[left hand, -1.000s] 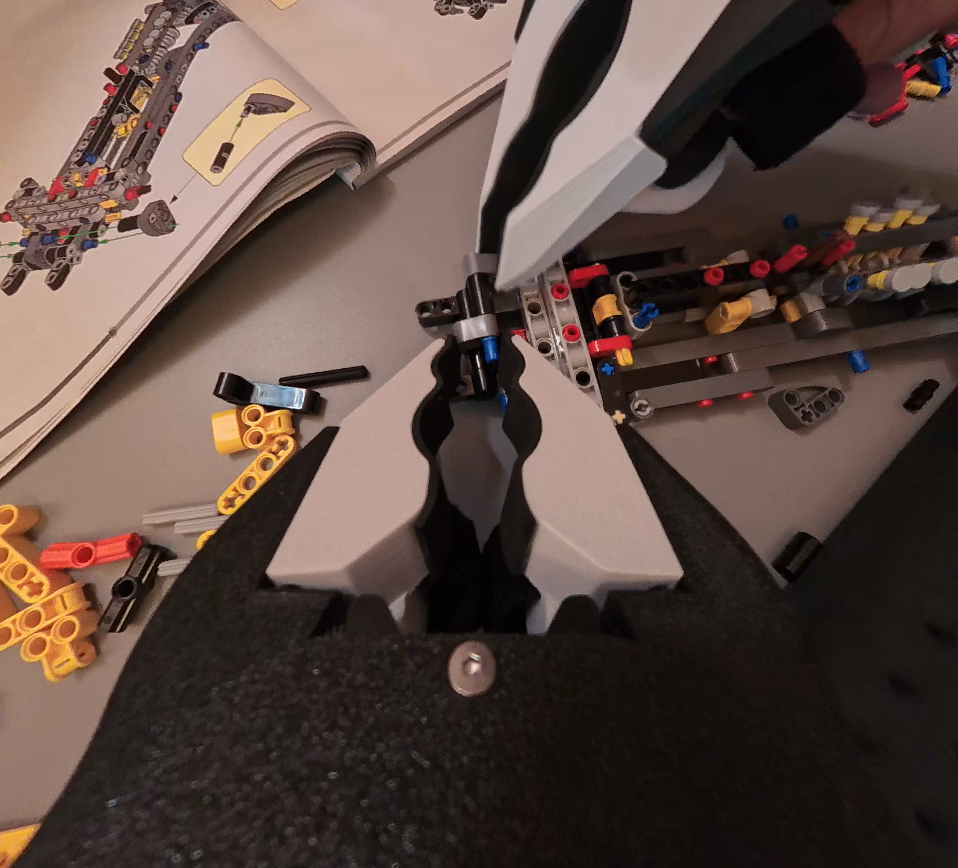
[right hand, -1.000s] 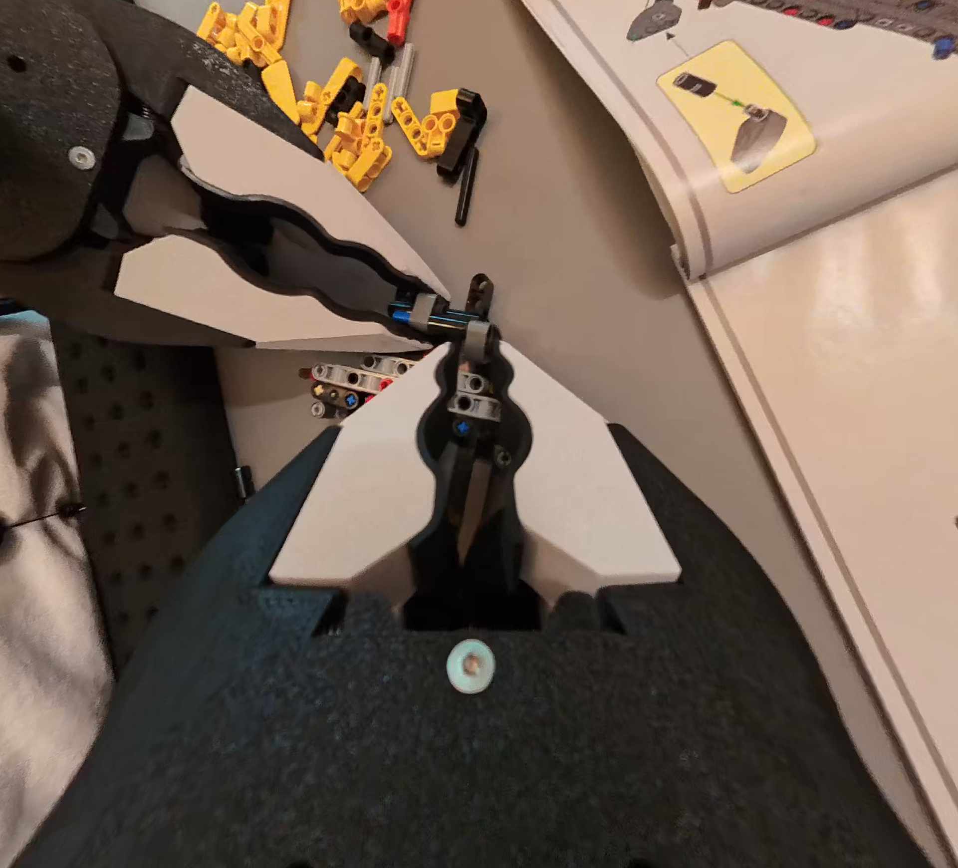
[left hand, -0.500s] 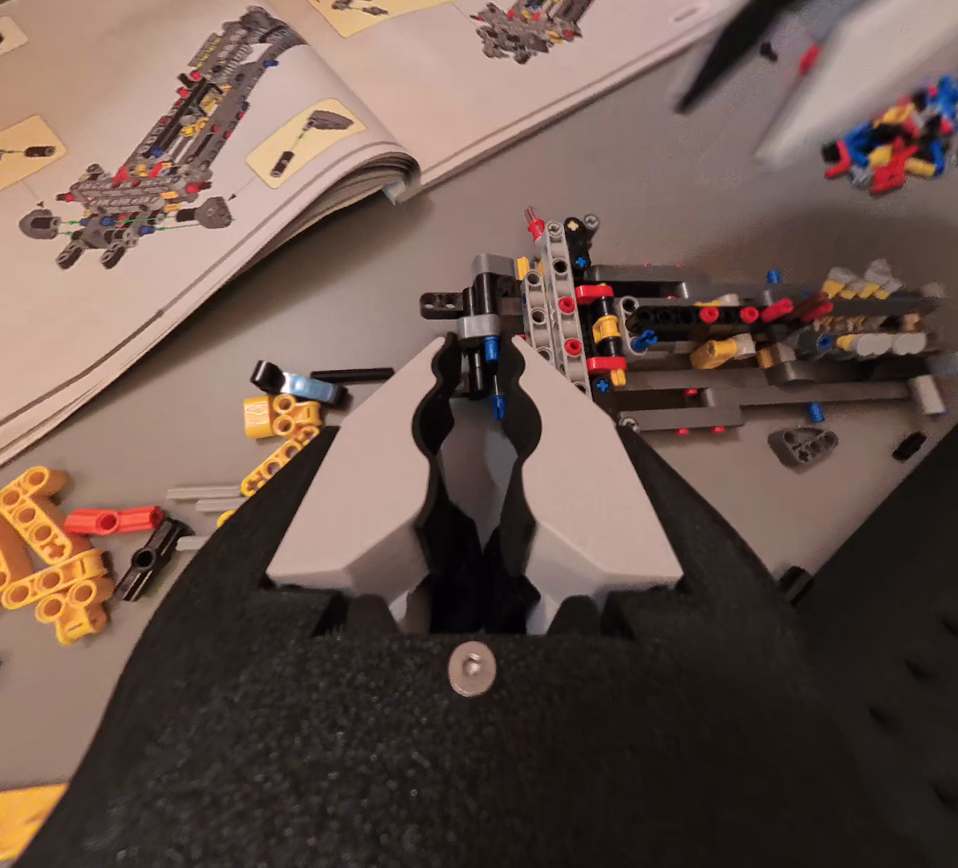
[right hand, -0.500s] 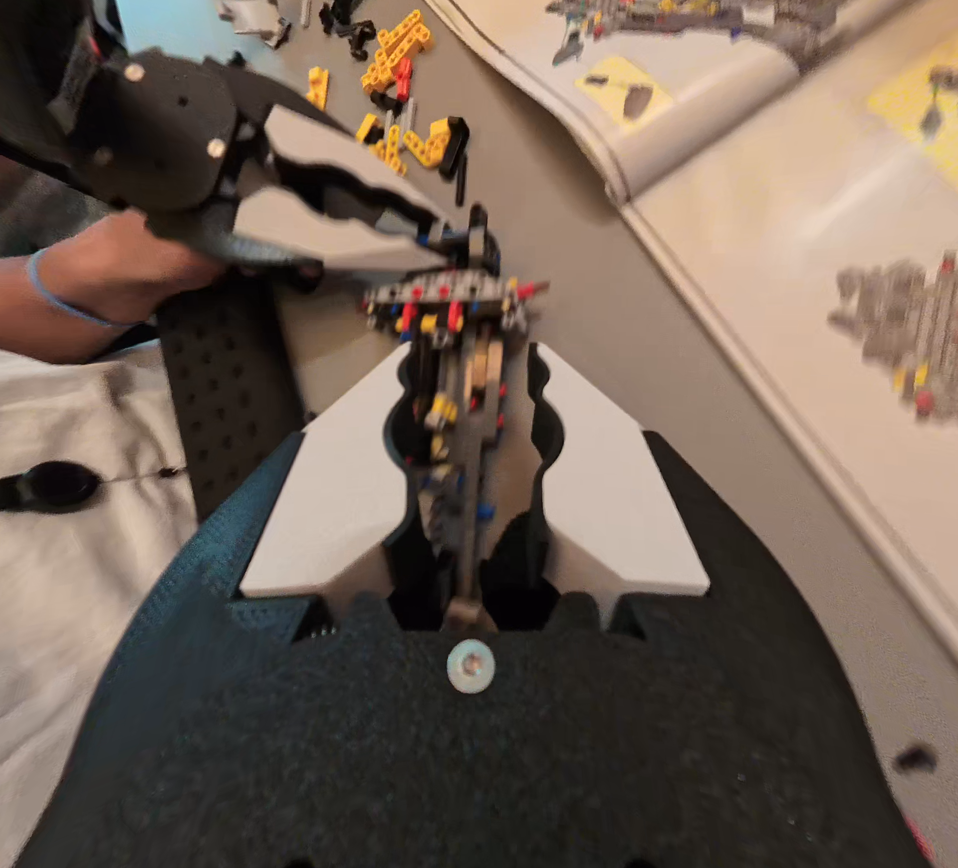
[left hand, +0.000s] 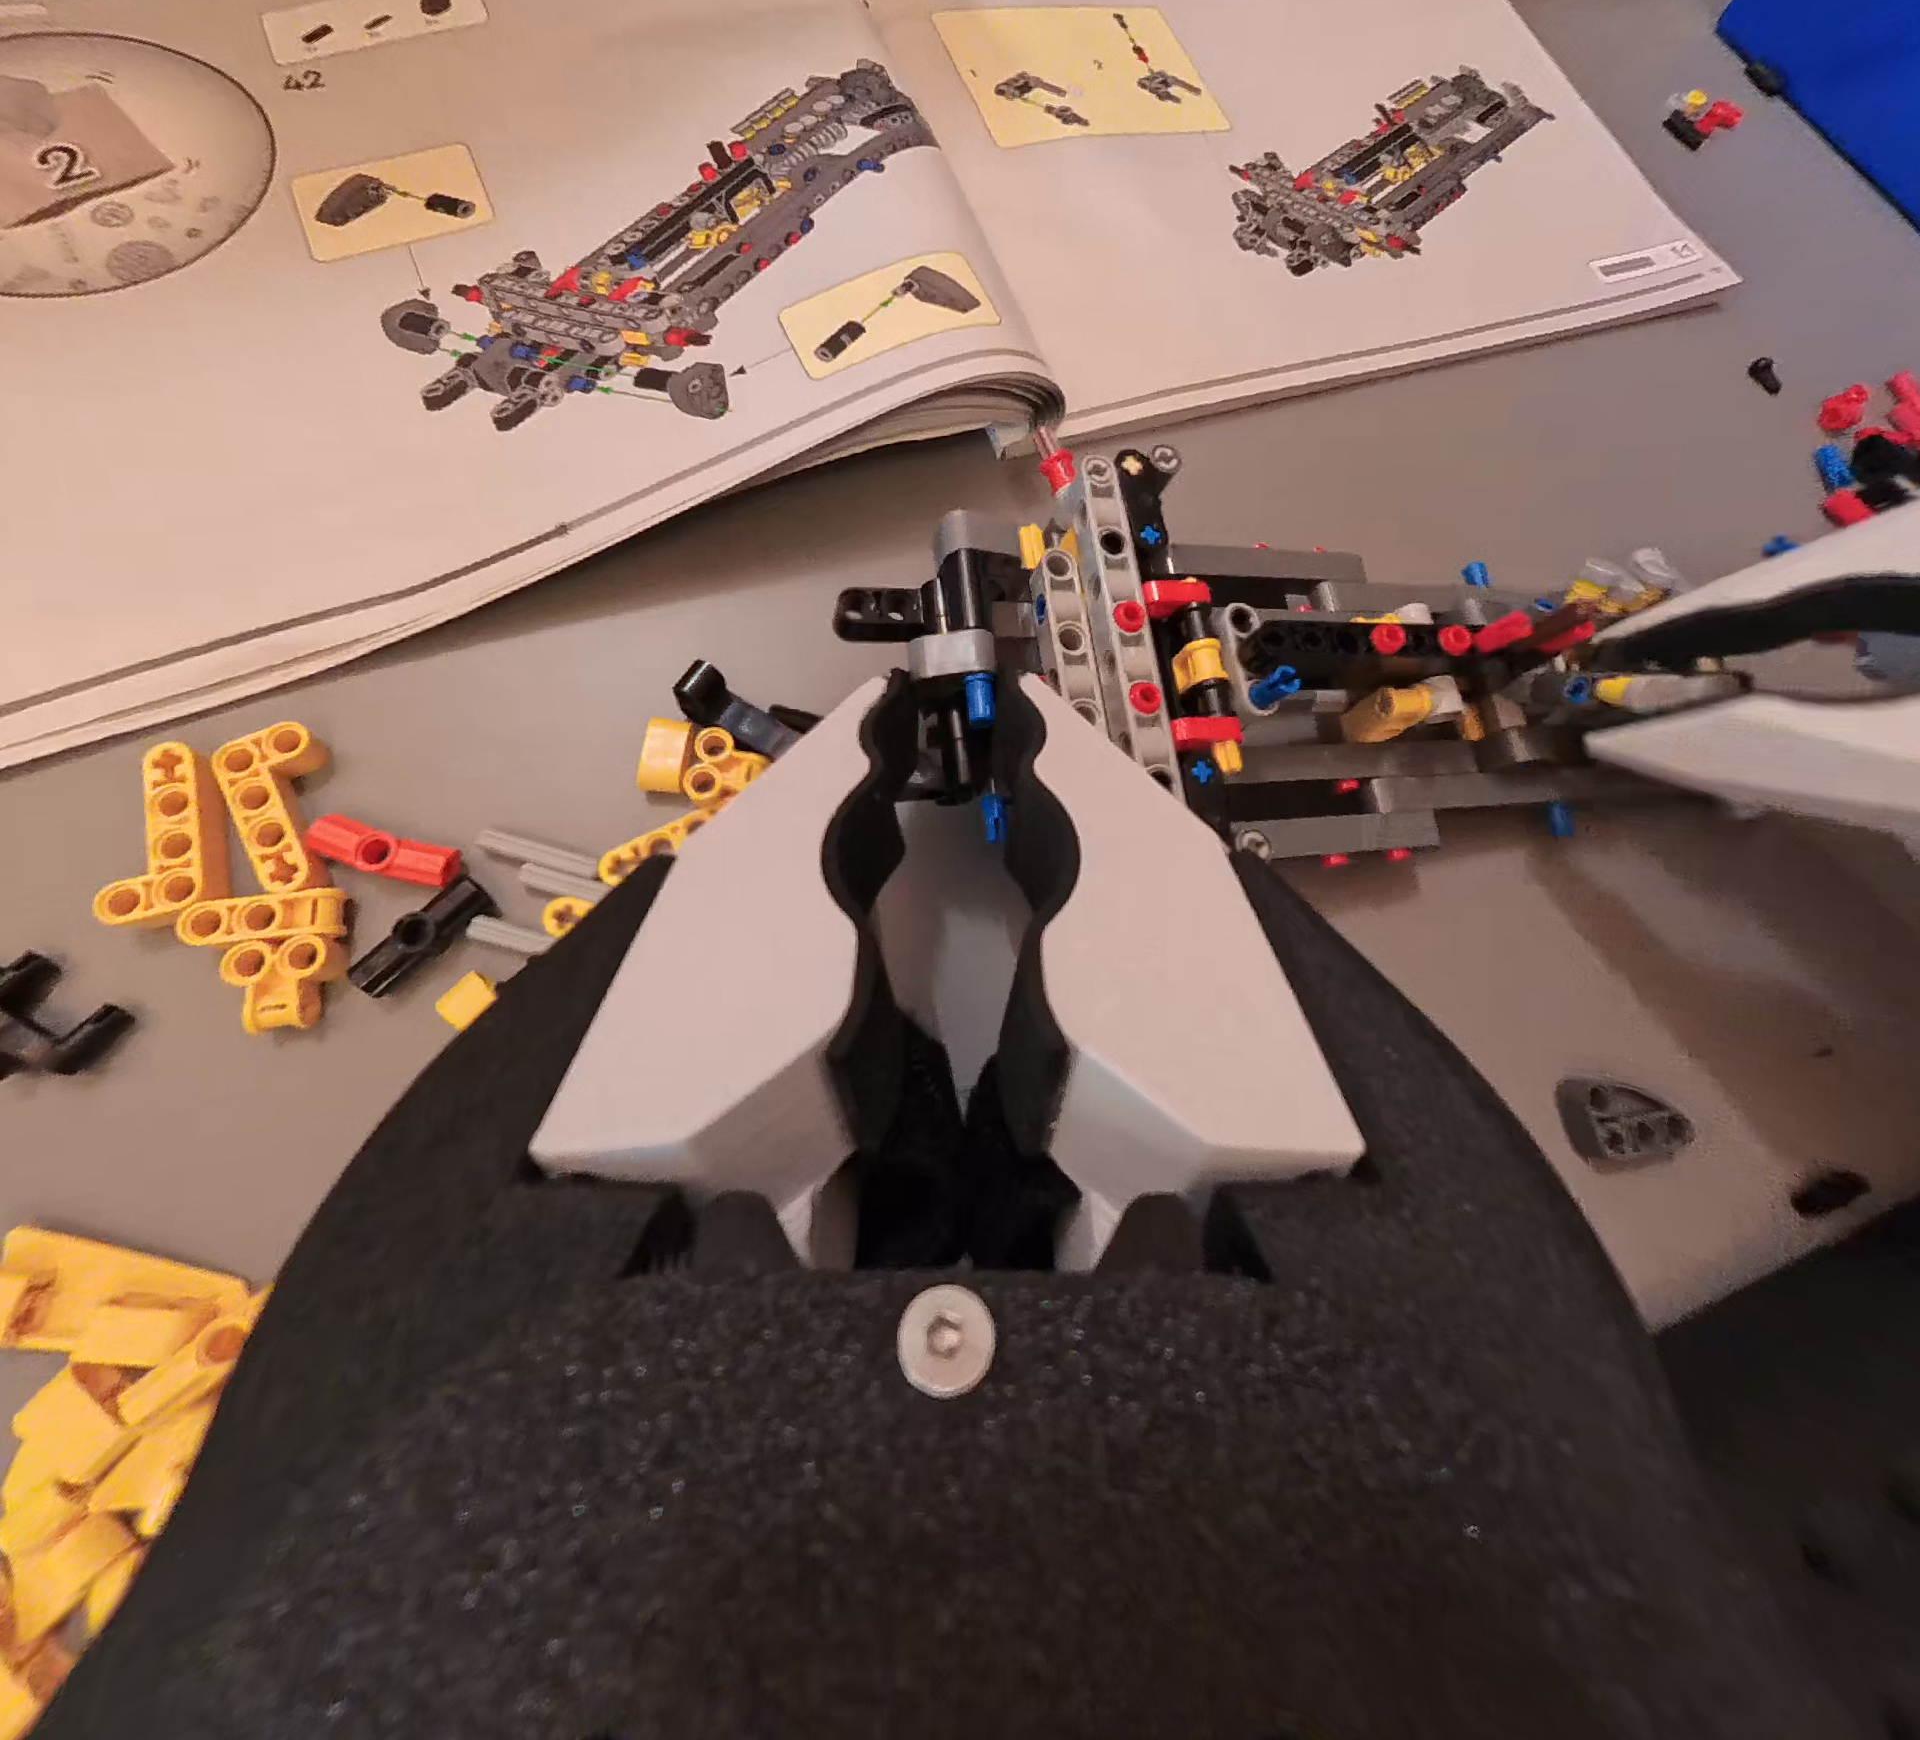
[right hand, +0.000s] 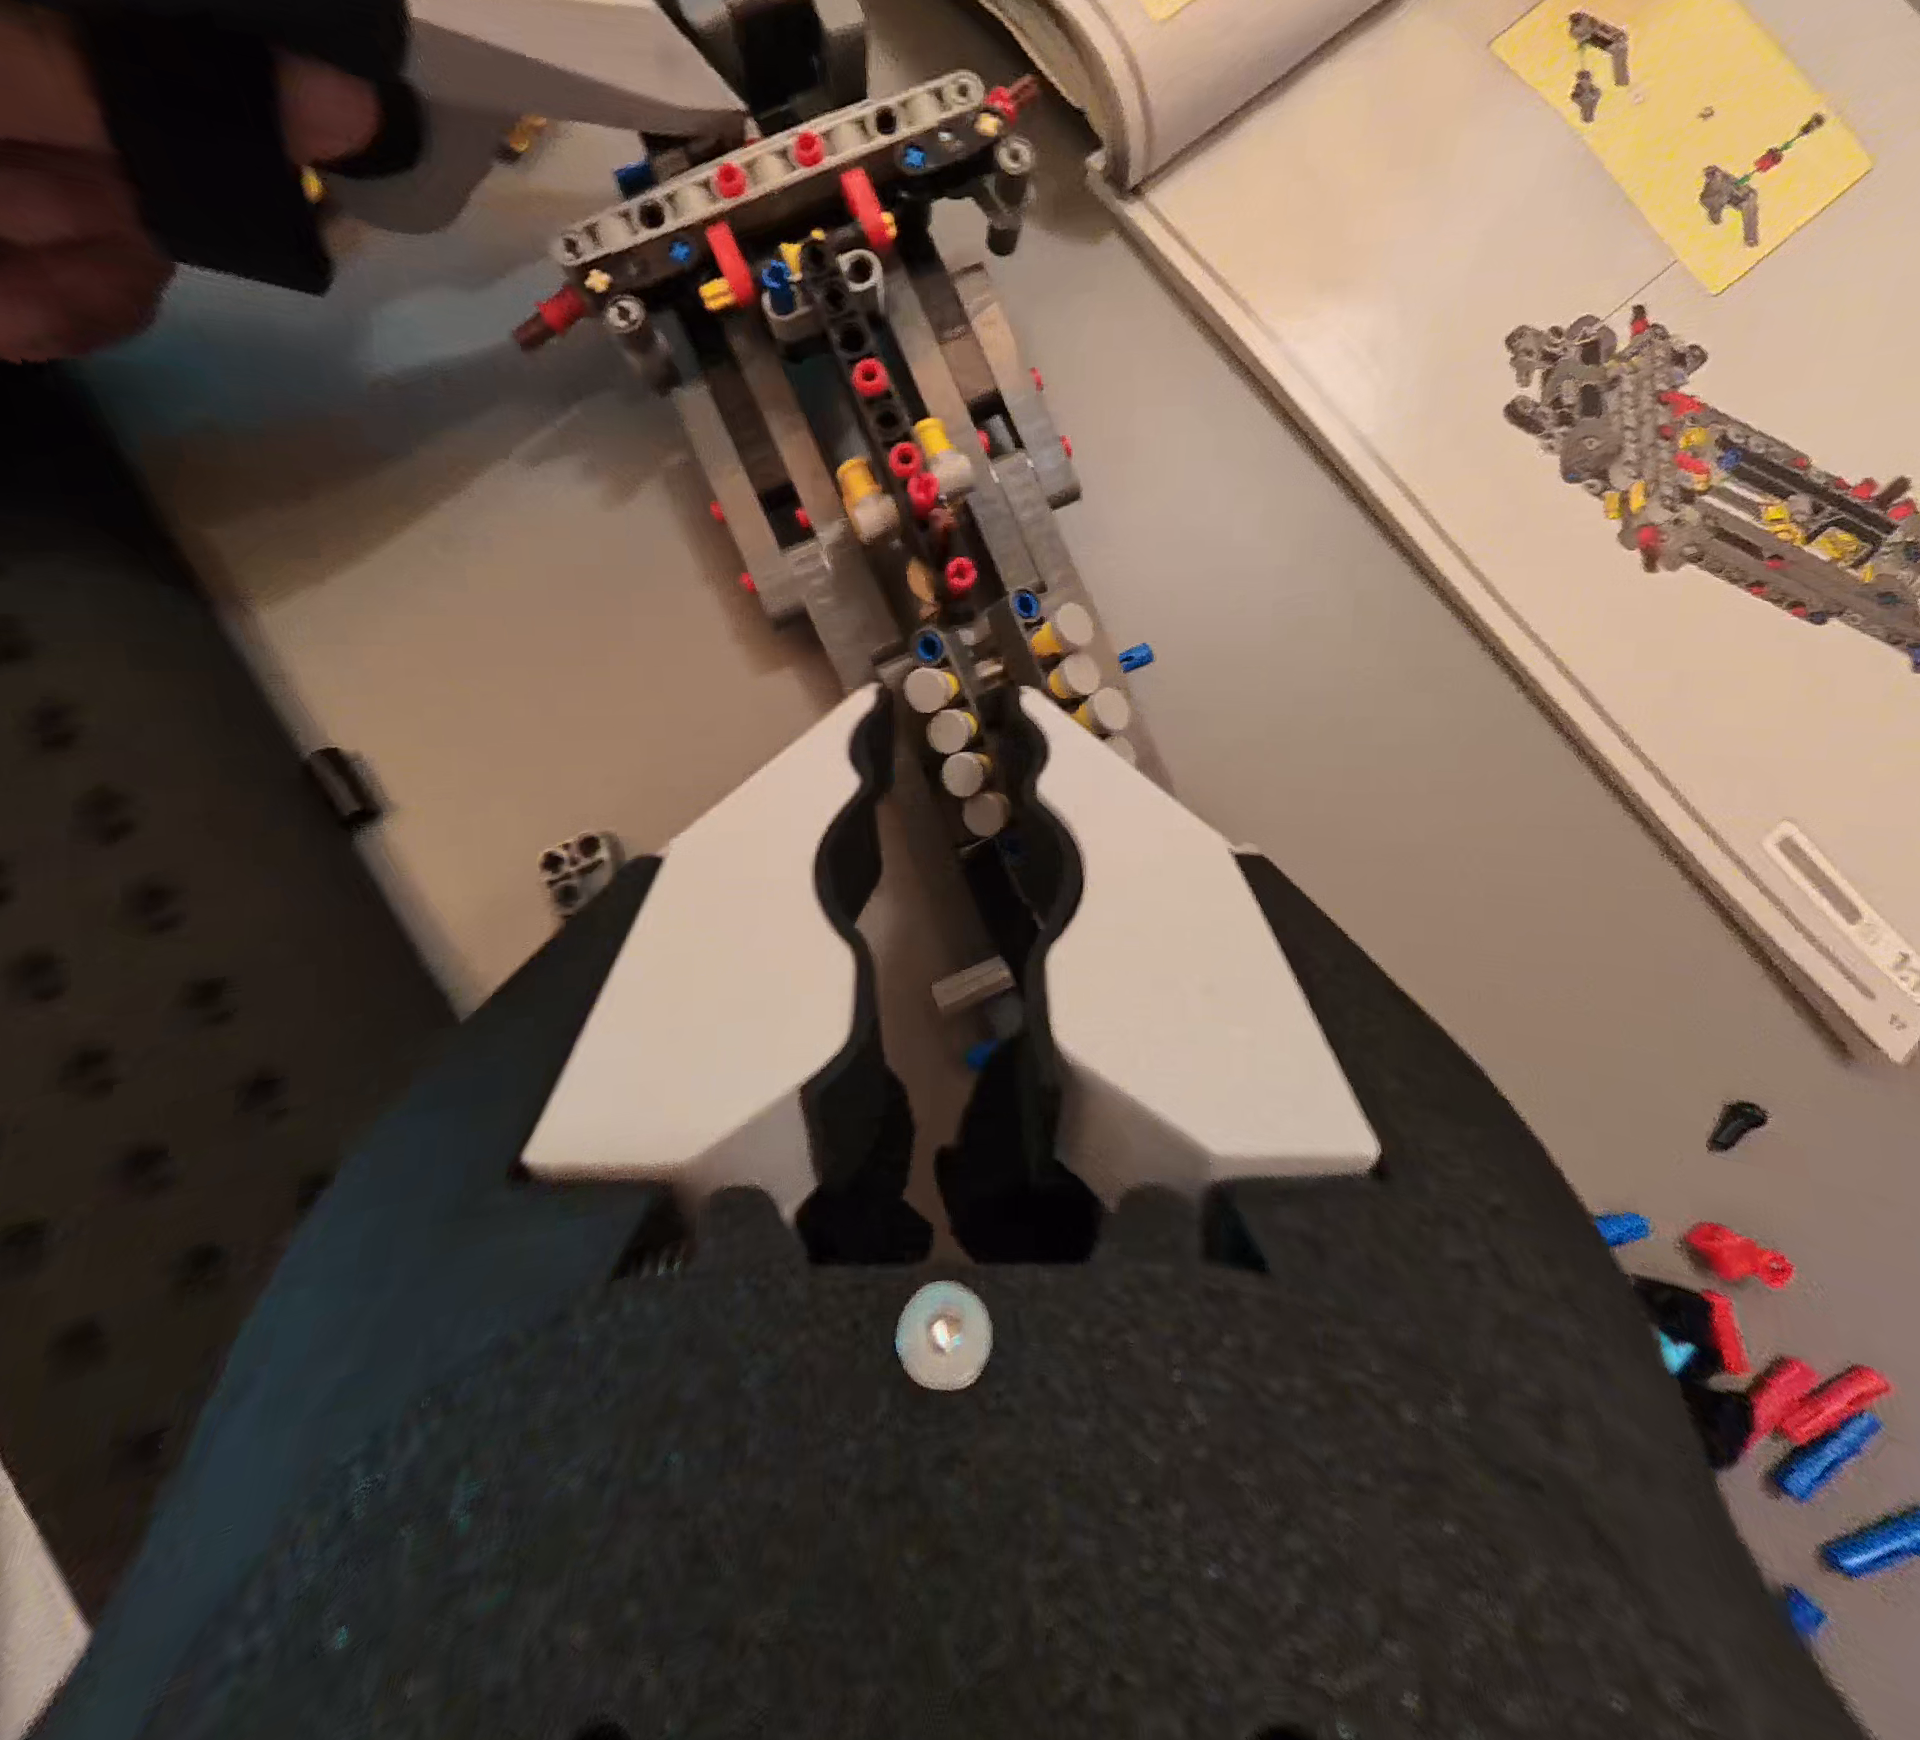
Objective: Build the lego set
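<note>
A long grey, black and red Technic chassis [left hand: 1299, 682] lies on the grey table. My left gripper [left hand: 954, 703] is shut on the black and grey block with blue pins at its front end. My right gripper [right hand: 951, 714] is closed around the narrow rear end of the chassis [right hand: 862, 402], where the row of pale round pins sits. In the left wrist view the right gripper [left hand: 1621, 682] comes in from the right edge. In the right wrist view the left gripper [right hand: 686, 59] comes in from the top left, held by a hand.
An open instruction booklet [left hand: 623, 132] lies beyond the chassis, also in the right wrist view [right hand: 1455, 132]. Yellow beams [left hand: 229, 859] lie at the left, and a red connector and black pins lie beside them. Red and blue pins [right hand: 1787, 1378] lie by the right gripper. A grey triangular piece [left hand: 1621, 1119] lies near a black perforated mat [right hand: 125, 963]. My hands' fingertips stand some 15 cm from each other.
My right gripper has left the chassis' front end, swung away and come round to close on its rear end. My left gripper has kept its hold on the front block.
</note>
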`<action>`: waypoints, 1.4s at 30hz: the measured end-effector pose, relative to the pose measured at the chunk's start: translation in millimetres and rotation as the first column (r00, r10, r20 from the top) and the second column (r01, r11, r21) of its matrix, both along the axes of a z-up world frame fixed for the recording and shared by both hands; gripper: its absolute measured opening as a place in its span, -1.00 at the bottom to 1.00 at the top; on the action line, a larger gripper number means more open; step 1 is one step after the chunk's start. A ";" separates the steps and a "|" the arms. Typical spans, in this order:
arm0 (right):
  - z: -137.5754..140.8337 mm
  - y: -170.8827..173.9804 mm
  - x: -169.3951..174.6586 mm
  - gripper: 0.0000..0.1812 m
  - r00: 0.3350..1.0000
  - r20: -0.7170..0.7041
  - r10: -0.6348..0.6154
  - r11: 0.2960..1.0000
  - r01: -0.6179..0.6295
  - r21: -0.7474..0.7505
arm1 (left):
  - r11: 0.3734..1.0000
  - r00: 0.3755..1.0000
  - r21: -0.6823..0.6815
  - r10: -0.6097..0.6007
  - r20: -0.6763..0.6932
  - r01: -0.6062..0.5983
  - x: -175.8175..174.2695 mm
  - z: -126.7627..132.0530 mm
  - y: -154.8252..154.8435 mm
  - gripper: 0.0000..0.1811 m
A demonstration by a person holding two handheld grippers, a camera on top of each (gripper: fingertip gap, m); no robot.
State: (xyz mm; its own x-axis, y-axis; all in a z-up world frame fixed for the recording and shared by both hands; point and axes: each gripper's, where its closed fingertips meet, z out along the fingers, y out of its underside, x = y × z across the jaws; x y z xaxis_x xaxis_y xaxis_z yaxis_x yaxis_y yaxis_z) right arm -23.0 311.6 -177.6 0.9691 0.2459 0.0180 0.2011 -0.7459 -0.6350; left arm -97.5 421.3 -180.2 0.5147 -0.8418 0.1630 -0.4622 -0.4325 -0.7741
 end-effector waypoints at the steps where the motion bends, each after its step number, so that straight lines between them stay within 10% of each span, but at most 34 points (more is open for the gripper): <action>1: 0.9 1.0 4.2 -0.81 1.000 0.004 0.009 1.000 -0.009 0.000 | 1.000 1.000 -0.017 -0.006 0.008 0.006 -0.1 2.1 -1.9 -0.86; 19: -2.7 20.6 52.1 -0.76 0.998 0.059 -0.038 0.999 0.038 0.001 | 0.986 0.986 -0.100 -0.142 -0.082 0.134 2.4 -10.4 -34.3 -0.70; 26: 41.6 6.9 28.2 -0.67 0.962 -0.239 -0.131 0.932 0.201 0.301 | 0.959 0.971 0.214 -0.214 0.111 0.187 -35.3 50.4 9.2 -0.62; 31: 41.9 4.9 0.8 -0.60 0.900 -0.435 -0.011 0.914 0.185 0.361 | 0.975 0.943 0.181 -0.177 0.280 0.130 -40.2 53.4 55.4 -0.67; 42: 32.6 5.8 -6.1 -0.61 0.924 -0.382 0.019 0.933 0.120 0.339 | 0.953 0.891 0.255 -0.252 0.378 0.162 -44.0 66.9 38.3 -0.70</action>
